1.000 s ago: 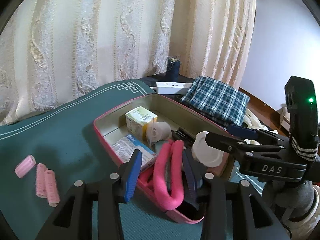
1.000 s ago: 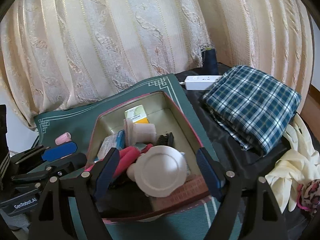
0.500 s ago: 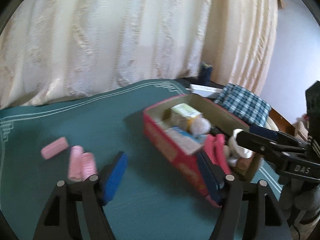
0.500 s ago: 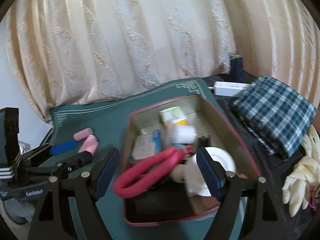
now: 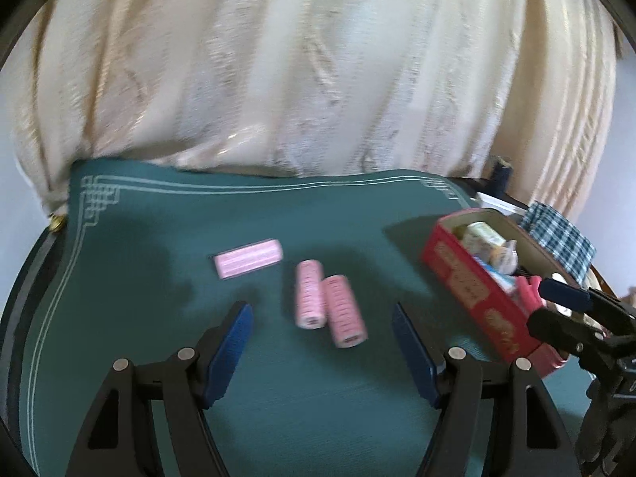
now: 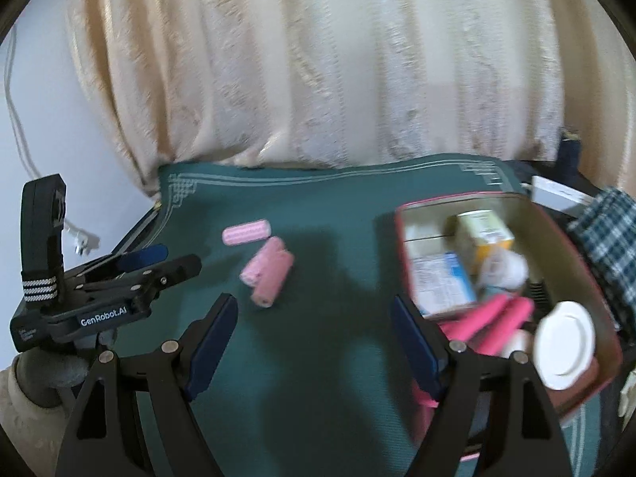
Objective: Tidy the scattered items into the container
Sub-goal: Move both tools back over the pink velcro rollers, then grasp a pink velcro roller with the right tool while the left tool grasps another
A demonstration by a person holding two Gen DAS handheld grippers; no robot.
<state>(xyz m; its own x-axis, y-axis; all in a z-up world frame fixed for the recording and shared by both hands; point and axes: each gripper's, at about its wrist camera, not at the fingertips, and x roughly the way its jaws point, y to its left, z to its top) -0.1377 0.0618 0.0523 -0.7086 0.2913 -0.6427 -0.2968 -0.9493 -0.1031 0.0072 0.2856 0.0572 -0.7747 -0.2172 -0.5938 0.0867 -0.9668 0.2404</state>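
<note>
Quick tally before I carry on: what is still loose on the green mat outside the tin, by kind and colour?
Pale pink hair roller lying alone: 1
Pink hair rollers lying side by side: 2
Total still on the green mat, outside the red tin: 3

Both views are fisheye cameras riding on hand-held grippers, looking forward along the two fingers and slanting down at a green mat [image 5: 159, 246] with a cream curtain [image 5: 318, 79] behind. The left wrist view sits low and close over the mat's middle, the pink rollers [image 5: 330, 302] just ahead and the red tin [image 5: 477, 298] at its right edge. The right wrist view stands further right, the tin [image 6: 401, 214] near. Both share mat, rollers [image 6: 266, 270], tin and curtain, and each catches the other gripper at its side.
</note>
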